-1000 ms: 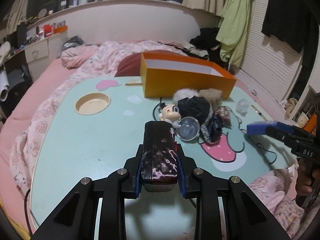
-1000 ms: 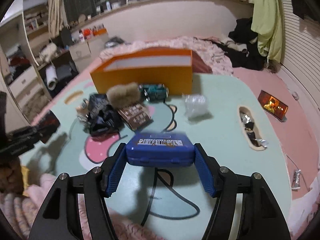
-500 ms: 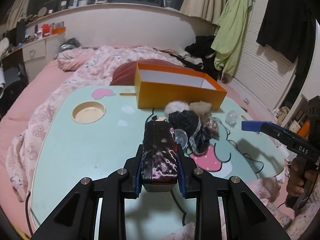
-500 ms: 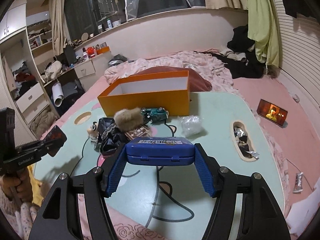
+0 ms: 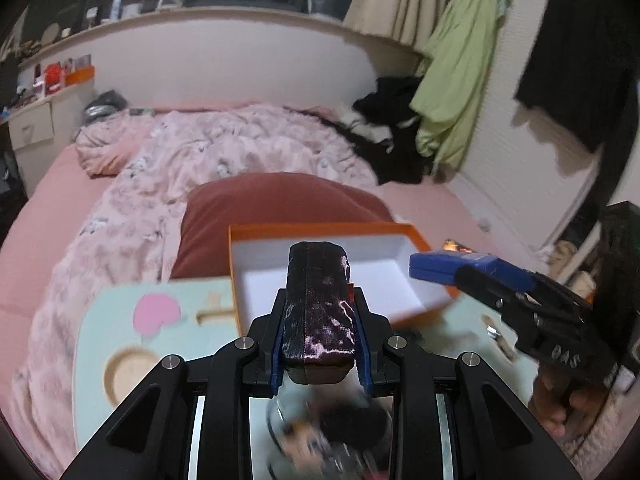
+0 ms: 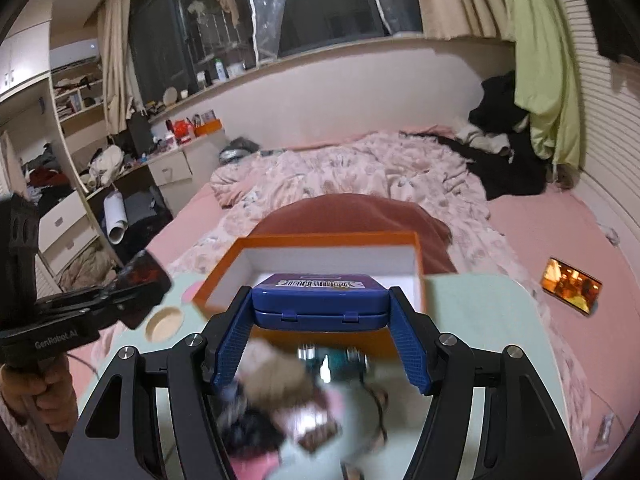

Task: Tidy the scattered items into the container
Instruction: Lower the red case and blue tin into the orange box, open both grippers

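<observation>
The tidy-up looks to be in its early part: the orange cardboard box with a white lining (image 6: 418,264), open at the top, shows only bare white floor and walls wherever its inside can be seen, so as far as these views go nothing lies in it yet, though both held items hide part of the floor. Two items are on their way there. The left gripper (image 5: 320,344) is clamped on a dark glossy pouch with purple sheen (image 5: 318,308), held up in front of the box opening. The right gripper (image 6: 320,320) has its blue pads pressed on the short ends of a flat blue hinged plastic case with a barcode label (image 6: 320,300), which hangs above the box's near wall. Neither item is let go, so both drops are left to do. Under the grippers, on the mint-green cartoon-printed counter (image 6: 480,320), a blurred heap remains: a tan fluffy pompom (image 6: 272,380), a small teal toy car (image 6: 332,360) and dark fabric bits (image 6: 248,432), too smeared to name further. My judgement is that most of the gathering lies ahead, with several more trips needed after these two
</observation>
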The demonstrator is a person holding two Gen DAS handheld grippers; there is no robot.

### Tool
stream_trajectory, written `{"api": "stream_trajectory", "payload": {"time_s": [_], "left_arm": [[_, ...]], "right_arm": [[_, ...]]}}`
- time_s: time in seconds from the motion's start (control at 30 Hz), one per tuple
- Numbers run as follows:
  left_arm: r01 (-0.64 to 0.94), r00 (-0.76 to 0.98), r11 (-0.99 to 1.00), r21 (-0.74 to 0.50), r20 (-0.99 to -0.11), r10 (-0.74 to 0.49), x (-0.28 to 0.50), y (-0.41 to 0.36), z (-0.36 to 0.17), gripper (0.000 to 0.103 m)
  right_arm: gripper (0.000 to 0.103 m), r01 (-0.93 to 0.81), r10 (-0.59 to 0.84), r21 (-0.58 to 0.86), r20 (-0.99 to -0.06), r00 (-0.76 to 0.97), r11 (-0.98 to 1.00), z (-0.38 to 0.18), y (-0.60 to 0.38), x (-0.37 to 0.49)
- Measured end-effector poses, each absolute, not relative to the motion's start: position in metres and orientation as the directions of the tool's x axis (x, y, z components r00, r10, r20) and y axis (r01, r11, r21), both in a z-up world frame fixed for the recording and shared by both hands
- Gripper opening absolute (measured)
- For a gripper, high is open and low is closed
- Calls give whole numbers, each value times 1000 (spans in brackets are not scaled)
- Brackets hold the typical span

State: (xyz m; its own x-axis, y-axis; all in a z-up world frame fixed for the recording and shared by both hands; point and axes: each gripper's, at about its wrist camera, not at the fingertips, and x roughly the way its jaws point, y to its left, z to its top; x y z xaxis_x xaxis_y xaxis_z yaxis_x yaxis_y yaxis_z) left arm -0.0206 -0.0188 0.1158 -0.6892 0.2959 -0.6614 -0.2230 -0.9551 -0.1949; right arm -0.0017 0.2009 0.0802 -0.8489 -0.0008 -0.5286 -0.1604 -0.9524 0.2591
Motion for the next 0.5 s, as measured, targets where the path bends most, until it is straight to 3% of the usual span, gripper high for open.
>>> {"api": "stream_trajectory", "payload": {"time_s": [0.17, 0.27, 0.33, 0.5], "left_arm": [[-174, -644, -967, -188, -721, 256, -70, -15, 90, 30], [-180, -659, -957, -227, -694, 289, -62, -20, 91, 47], [-197, -691, -953, -229, -657, 301, -48, -22, 99, 74], [-221, -722, -962, -161, -636, 273, -2, -20, 115, 80]], "right_arm": [[66, -212, 9, 253, -623, -782, -944, 63, 212, -67], [66, -219, -19, 278, -657, -754, -935, 54, 220, -83], [67, -233, -7, 288, -642, -767, -929, 55, 222, -75], [79, -209, -6, 304, -579, -815, -929, 68, 216, -38]]}}
